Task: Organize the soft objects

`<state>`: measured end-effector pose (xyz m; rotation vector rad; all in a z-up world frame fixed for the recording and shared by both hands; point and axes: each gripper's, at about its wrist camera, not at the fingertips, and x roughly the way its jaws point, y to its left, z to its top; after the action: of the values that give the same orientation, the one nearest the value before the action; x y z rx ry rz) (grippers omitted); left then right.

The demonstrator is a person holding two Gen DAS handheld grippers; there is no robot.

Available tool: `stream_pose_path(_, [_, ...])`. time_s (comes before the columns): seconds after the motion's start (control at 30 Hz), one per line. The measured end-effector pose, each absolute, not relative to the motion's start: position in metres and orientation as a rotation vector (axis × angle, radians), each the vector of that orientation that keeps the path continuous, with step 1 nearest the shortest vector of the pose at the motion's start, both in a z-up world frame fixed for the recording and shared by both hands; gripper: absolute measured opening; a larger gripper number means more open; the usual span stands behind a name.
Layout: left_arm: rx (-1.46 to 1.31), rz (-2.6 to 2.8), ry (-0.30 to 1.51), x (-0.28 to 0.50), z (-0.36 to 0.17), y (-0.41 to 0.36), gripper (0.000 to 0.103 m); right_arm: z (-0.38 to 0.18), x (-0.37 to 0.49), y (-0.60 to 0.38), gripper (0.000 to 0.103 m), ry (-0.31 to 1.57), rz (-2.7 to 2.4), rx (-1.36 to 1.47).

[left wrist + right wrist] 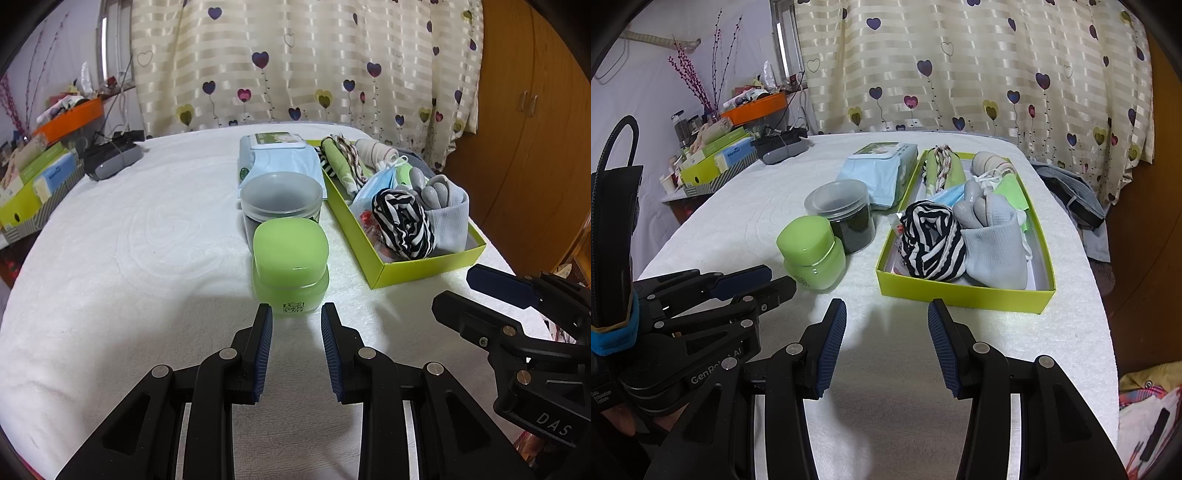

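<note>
Right wrist view: green box [960, 291] runs lengthwise away, slightly rightward

Lime-green box [960, 293], black-and-white striped cloth [931, 240], pale-blue sock [993, 254], green jar [812, 251].

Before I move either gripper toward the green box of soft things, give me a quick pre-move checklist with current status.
1. Left gripper empty: ok, jaws apart, nothing between them.
2. Right gripper empty: ok, jaws wide apart over bare cloth.
3. Path for the left gripper: not ok, the green jar stands right in front of its fingertips, with the clear-lidded jar behind it.
4. Path for the right gripper to the green box: ok, only white cloth lies between.
5. Room in the box: cannot tell; the striped roll and grey sock bundle fill the near end.
6. Wipes pack outside the box: ok, lying flat beside it.
</note>
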<state>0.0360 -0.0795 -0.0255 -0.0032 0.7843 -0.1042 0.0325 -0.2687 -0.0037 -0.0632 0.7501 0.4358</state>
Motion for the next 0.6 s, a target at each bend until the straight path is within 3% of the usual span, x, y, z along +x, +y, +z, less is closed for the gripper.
stream_pose_path(0.6, [-0.002,-0.104,0.786,0.0359,-0.0258,-0.0793,0.026,-0.0022,0.0341,-0.2686,0.047,0.752,0.436,-0.063])
